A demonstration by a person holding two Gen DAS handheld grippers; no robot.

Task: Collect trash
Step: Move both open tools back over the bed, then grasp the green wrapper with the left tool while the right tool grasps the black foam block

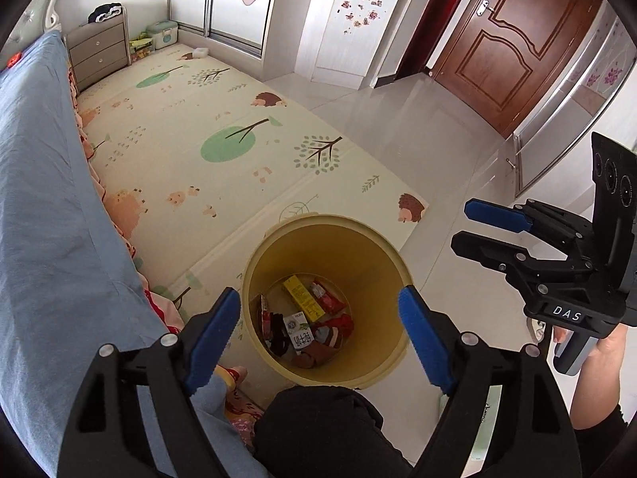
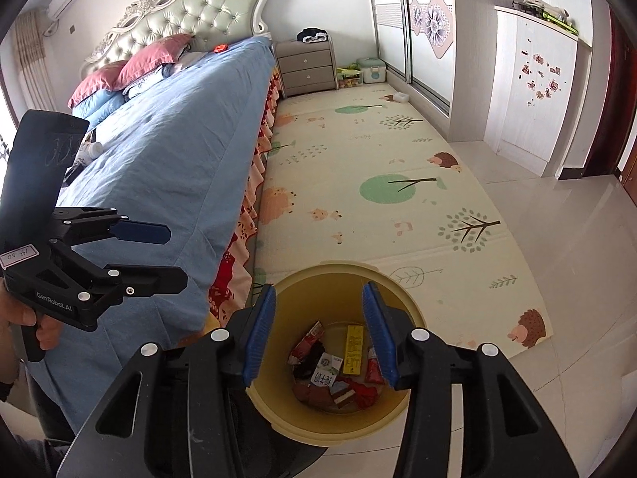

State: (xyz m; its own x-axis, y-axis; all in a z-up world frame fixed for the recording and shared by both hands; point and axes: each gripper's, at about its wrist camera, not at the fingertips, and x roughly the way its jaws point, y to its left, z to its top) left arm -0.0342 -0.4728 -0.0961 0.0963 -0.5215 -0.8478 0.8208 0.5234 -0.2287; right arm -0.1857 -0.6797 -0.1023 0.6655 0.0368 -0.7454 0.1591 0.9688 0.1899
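From the left wrist view, the left gripper [image 1: 318, 314] hangs above the yellow bin [image 1: 274, 247] with its blue fingers [image 1: 215, 330] spread wide and nothing between them. The bin stands on the pale tiled floor [image 1: 438, 127], right at the corner of the play mat [image 1: 223, 127] and near the blue-covered bed [image 1: 47, 207]. At its bottom lies the trash [image 1: 306, 322]: a yellow carton, a white milk box, red wrappers and some dark scraps. Off to the right, the right gripper [image 1: 462, 225] is held level beside the bin, parted and empty.

From the right wrist view, the right gripper [image 2: 318, 330] looks straight down into the same bin [image 2: 338, 275], its jaws apart and holding nothing. The trash [image 2: 334, 370] sits in a loose heap on the bin's floor. At the left edge the left gripper [image 2: 175, 255] hovers over the edge of the bed [image 2: 167, 143], parted and empty too. The mat [image 2: 358, 167] stretches away toward a grey nightstand [image 2: 306, 67].
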